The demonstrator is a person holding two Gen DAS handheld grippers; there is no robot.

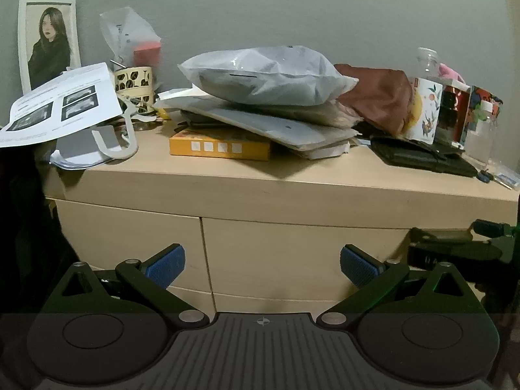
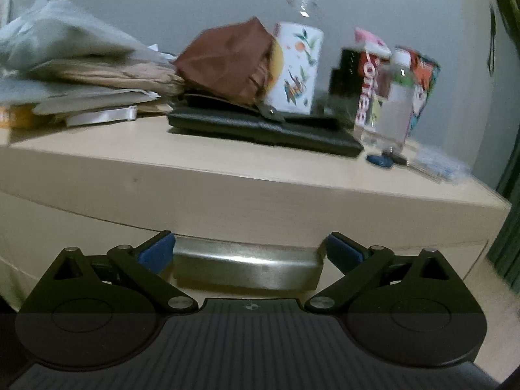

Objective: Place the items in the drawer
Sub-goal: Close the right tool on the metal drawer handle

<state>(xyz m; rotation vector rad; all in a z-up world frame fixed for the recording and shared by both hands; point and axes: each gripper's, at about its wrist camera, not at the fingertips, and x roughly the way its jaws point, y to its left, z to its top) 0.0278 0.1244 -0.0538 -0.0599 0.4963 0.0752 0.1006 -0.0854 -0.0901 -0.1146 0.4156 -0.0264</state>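
Two grippers face the dresser front. Left gripper (image 1: 262, 265) hangs with fingers wide apart, empty, before the closed drawers (image 1: 130, 247). Above, the worktop (image 1: 227, 175) has a bare strip along its front edge; behind lie papers (image 1: 58, 104), a yellow box (image 1: 219, 146), grey bags (image 1: 266, 78) and a wallet (image 2: 260, 126). Right gripper (image 2: 248, 255) has fingers apart, flanking the metal handle (image 2: 247, 266).

Counted on the desk (image 1: 227, 178): one framed portrait (image 1: 48, 42), one printed sheet (image 1: 61, 104), one patterned tape roll (image 1: 135, 81), one yellow box (image 1: 221, 146), one grey mailer bag (image 1: 266, 74), one brown cloth bag (image 1: 377, 97), one illustrated tin (image 1: 425, 110), two clear bottles (image 2: 395, 104) (image 2: 304, 0), one black wallet (image 2: 266, 126). Drawer fronts: two visible (image 1: 130, 247) (image 1: 299, 256). Metal handles: one (image 2: 247, 263). Tools: two (image 1: 262, 268) (image 2: 249, 252).
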